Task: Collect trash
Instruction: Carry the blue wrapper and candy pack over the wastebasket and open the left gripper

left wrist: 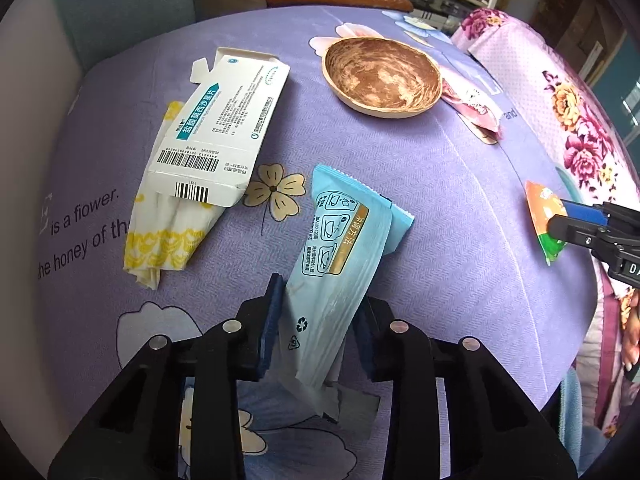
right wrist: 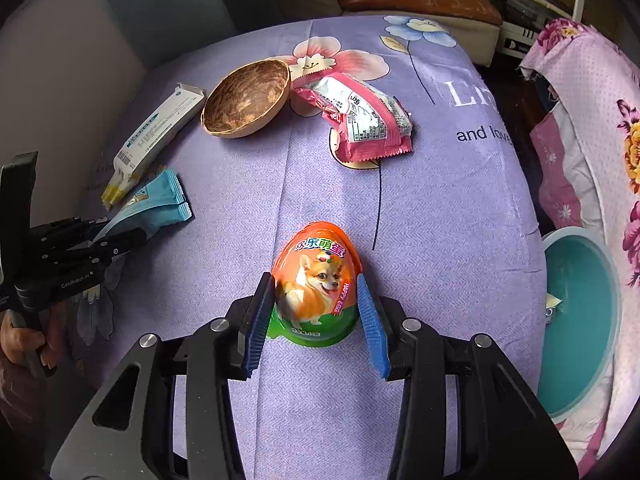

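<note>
**Two tools, two pieces of trash gripped**

On the purple flowered tabletop (left wrist: 420, 168) lie, from left to right: one folded tissue (left wrist: 160, 232) with yellow print, one flattened white box (left wrist: 216, 128) lying partly over it, one blue wrapper (left wrist: 340, 248), one brown bowl (left wrist: 382, 76), one pink wrapper (right wrist: 360, 120) and one orange egg pack (right wrist: 316, 280) with a dog picture. One teal bin (right wrist: 580, 320) stands off the tabletop's edge at 3 o'clock in the right wrist view.

The left tool (left wrist: 320, 320) pinches the blue wrapper: its lower end sits between the blue pads, and the rest sticks out toward 12 o'clock. The box and tissue lie at 10 o'clock from this tool, and the bowl at 1 o'clock.

The right tool (right wrist: 316, 312) grips the egg pack, the left pad pressed on its side, the right pad at its other edge. The pink wrapper lies at 12 o'clock from it, and the bowl at 11 o'clock.
</note>
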A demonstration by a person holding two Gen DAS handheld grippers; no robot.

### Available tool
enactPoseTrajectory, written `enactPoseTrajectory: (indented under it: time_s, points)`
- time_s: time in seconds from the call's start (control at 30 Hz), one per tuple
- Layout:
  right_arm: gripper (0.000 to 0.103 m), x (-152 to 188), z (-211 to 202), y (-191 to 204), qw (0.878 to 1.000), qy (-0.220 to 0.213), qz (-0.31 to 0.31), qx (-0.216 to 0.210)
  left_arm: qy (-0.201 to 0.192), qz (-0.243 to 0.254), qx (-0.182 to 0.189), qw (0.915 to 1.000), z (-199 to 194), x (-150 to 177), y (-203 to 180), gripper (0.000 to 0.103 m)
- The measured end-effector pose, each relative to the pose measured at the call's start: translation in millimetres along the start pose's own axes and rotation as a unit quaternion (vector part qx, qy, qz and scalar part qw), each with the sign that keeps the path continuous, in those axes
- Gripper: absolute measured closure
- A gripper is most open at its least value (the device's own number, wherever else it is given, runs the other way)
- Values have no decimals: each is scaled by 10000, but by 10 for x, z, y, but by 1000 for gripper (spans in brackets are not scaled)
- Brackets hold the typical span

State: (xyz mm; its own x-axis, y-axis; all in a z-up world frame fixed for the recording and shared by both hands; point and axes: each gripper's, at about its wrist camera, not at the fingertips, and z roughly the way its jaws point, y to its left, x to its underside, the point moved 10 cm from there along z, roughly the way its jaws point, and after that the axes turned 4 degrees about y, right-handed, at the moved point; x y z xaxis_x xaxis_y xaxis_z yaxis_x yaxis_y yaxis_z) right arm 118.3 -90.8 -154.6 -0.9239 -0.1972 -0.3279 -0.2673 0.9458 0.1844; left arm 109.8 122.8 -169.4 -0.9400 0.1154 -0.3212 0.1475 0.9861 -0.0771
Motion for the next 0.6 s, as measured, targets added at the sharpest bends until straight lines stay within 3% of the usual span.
enactPoseTrajectory:
  time_s: [0.23, 0.6]
  points:
    - [63, 8, -84, -135, 9998, -131, 118, -104, -163, -176, 0, 9997, -139, -28, -282, 71]
    - [63, 83, -441, -662, 9963, -533, 644, -206, -212, 282, 150, 9993, -145, -266, -1168, 71]
